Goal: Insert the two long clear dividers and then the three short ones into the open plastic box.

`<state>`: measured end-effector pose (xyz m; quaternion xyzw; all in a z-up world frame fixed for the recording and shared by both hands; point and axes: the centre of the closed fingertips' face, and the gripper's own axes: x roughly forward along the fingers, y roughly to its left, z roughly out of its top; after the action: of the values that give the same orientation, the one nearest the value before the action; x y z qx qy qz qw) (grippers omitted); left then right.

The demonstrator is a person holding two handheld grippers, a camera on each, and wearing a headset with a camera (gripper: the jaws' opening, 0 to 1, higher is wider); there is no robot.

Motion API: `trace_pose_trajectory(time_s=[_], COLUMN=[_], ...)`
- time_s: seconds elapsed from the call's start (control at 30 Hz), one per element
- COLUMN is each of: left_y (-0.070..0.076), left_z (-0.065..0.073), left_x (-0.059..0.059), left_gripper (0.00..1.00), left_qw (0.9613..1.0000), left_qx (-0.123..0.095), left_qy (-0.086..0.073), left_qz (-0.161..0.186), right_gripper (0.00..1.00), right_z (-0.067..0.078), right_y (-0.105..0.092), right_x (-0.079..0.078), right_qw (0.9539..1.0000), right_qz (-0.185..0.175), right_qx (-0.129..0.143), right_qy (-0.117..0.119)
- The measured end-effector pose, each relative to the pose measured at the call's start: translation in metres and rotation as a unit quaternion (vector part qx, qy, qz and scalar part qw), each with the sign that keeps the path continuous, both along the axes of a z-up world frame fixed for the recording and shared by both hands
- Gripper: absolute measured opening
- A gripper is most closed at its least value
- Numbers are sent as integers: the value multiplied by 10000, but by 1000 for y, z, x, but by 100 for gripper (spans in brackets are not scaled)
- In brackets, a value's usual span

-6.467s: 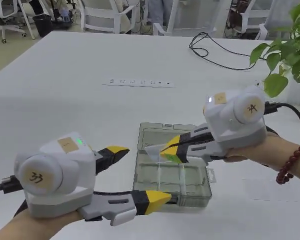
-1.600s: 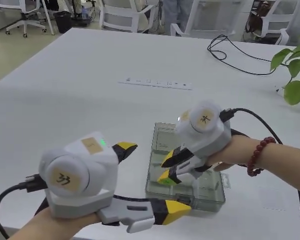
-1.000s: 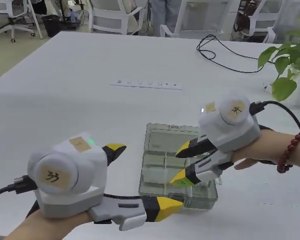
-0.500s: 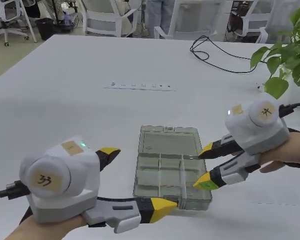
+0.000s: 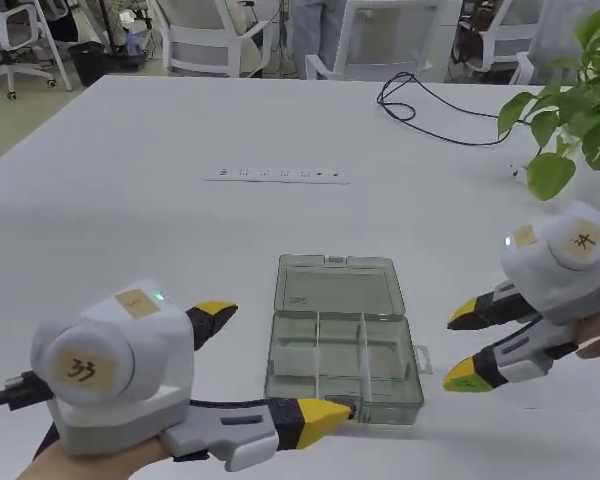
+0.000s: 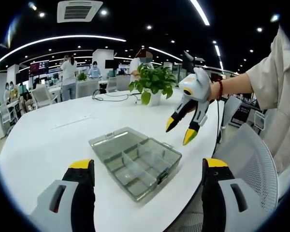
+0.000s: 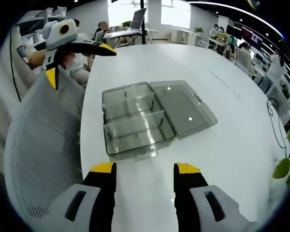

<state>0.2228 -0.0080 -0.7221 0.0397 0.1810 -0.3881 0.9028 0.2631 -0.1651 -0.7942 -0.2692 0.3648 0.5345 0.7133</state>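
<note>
The clear plastic box (image 5: 345, 402) lies open on the white table, its lid (image 5: 335, 288) folded flat behind it. Clear dividers (image 5: 365, 352) stand inside and split the tray into several compartments. My left gripper (image 5: 272, 362) is open just left of the box, one yellow tip by the front left corner. My right gripper (image 5: 457, 352) is open and empty, a little to the right of the box. From the left gripper (image 6: 146, 164) I see the box (image 6: 157, 180) and the right gripper (image 6: 178, 136). From the right gripper (image 7: 145, 168) I see the box (image 7: 133, 151), its dividers (image 7: 135, 123) and the left gripper (image 7: 79, 66).
A white power strip (image 5: 277, 176) lies mid-table behind the box. A potted plant (image 5: 570, 110) stands at the right edge and a black cable (image 5: 430, 100) loops at the far right. A mesh chair (image 7: 38, 145) sits at the table's near edge.
My right gripper, which held a clear divider over the box 6.5 s ago, has drawn back to the right, open and empty. The left gripper has stayed put.
</note>
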Motion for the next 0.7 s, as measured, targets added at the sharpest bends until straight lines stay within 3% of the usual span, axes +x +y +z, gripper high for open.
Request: trace_pose_trajectory(time_s=[0.27, 0.7], left_y=[1, 3], left_z=[1, 0], left_x=[0, -1], left_gripper=[93, 89], left_qw=[10000, 10000], left_qx=[6, 65], left_qy=[-7, 19], left_qz=[19, 38], right_gripper=[49, 46], right_z=[-13, -25], right_y=[-36, -67], right_x=[0, -5], right_qw=[9994, 9958], right_qz=[-14, 161], right_qx=[-347, -897], right_qy=[17, -14])
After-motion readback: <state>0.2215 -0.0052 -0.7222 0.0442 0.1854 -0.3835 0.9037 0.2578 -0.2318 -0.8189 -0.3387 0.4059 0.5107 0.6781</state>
